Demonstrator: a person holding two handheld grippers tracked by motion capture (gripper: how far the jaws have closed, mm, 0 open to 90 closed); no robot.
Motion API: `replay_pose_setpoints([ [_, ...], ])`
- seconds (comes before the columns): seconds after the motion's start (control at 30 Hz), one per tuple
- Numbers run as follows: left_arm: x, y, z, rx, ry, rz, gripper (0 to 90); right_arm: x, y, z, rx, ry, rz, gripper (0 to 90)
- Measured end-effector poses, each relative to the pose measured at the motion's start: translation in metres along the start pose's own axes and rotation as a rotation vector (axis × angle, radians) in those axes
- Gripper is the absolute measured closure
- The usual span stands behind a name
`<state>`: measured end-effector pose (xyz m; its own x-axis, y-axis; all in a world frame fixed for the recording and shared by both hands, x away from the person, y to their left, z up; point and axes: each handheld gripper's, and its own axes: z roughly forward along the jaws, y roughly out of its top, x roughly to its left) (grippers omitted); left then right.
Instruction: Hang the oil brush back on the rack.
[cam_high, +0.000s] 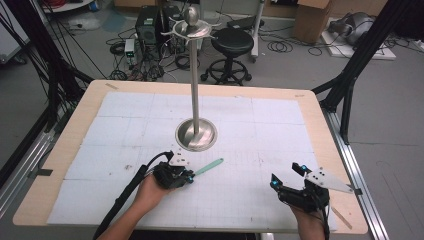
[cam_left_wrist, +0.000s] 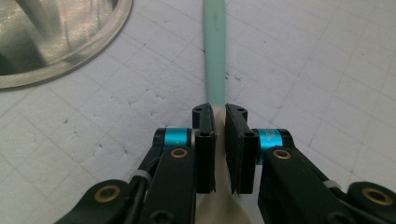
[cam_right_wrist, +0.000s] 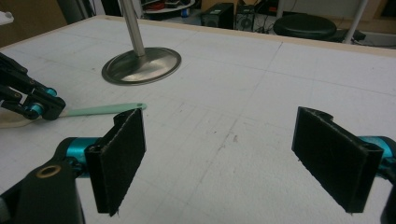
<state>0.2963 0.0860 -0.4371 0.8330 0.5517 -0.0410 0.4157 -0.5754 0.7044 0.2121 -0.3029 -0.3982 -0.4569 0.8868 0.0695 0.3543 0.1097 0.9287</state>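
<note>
- Left tool (cam_high: 190, 176), near edge of the surface (cam_high: 120, 90), left of centre: clenched on a spatula (cam_left_wrist: 215, 56). In the left gripper view the pads (cam_left_wrist: 205, 154) press both sides of the neck, where the mint-green handle meets the cream blade.
- Spatula lies flat on the white gridded mat (cam_high: 260, 130), handle pointing away from the left tool toward the stand's base; the handle tip carries a small hang hole, seen in the right gripper view (cam_right_wrist: 105, 110).
- Cream blade end sits under and behind the left tool; its exact shape is mostly hidden, so it could be a spoon-type head.
- Centre: metal stand (cam_high: 196, 90), round base (cam_high: 196, 135) on the mat, tall pole, hooked arms at the top. Base is near the handle tip but apart from it.
- Right tool (cam_high: 287, 180), near right corner: released, pads wide apart, nothing between them, hovering just above the mat.
- Step in hand, by my reading: lift the spatula and hang it on a hook of the stand.
- To do it well: lift straight up first so the handle clears the base rim; keep the grip firm at the neck, since the long handle will want to pivot; bring the hole end up to a hook slowly, aligning hole to hook tip before letting go.
- Right tool could steady the pole if the stand rocks.
</note>
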Motion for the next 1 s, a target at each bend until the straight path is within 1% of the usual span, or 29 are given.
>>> replay_pose_setpoints([
  [0.1,0.001,0.0,-0.001,-0.012,-0.003,-0.008,82.2,-0.001,0.0,0.0,-0.003,0.004,0.001,16.5],
  [0.2,0.001,0.002,-0.007,-0.044,-0.01,-0.016,82.2,-0.001,-0.001,0.001,-0.001,0.003,0.003,16.6],
  [0.37,-0.001,0.005,-0.024,-0.136,-0.037,-0.034,82.3,0.001,0.0,0.0,-0.007,0.013,0.013,16.5],
  [0.4,-0.001,0.005,-0.029,-0.159,-0.043,-0.043,82.2,0.001,0.0,0.0,-0.012,0.018,0.009,16.5],
  [0.53,-0.002,0.005,-0.045,-0.24,-0.07,-0.061,82.2,0.005,0.004,0.003,-0.023,0.044,0.017,16.6],
  [0.63,-0.003,0.004,-0.056,-0.293,-0.084,-0.068,82.2,0.011,0.008,0.008,-0.031,0.078,0.029,16.9],
  [0.73,-0.006,0.004,-0.065,-0.337,-0.098,-0.064,82.2,0.019,0.013,0.016,-0.029,0.128,0.041,17.2],
  [0.8,-0.008,0.003,-0.071,-0.358,-0.105,-0.054,82.1,0.027,0.017,0.024,-0.024,0.161,0.032,18.6],
  [0.83,-0.01,0.003,-0.073,-0.371,-0.115,-0.053,82.1,0.031,0.019,0.027,-0.016,0.182,0.032,20.5],
  [0.87,-0.011,0.003,-0.076,-0.38,-0.114,-0.051,82.1,0.039,0.024,0.034,-0.013,0.226,0.033,22.8],
  [0.9,-0.013,0.003,-0.078,-0.391,-0.118,-0.052,82.1,0.039,0.024,0.034,-0.013,0.226,0.033,22.8],
  [1.0,-0.016,0.003,-0.083,-0.402,-0.126,-0.045,82.1,0.05,0.033,0.044,-0.019,0.273,0.046,23.8],
])
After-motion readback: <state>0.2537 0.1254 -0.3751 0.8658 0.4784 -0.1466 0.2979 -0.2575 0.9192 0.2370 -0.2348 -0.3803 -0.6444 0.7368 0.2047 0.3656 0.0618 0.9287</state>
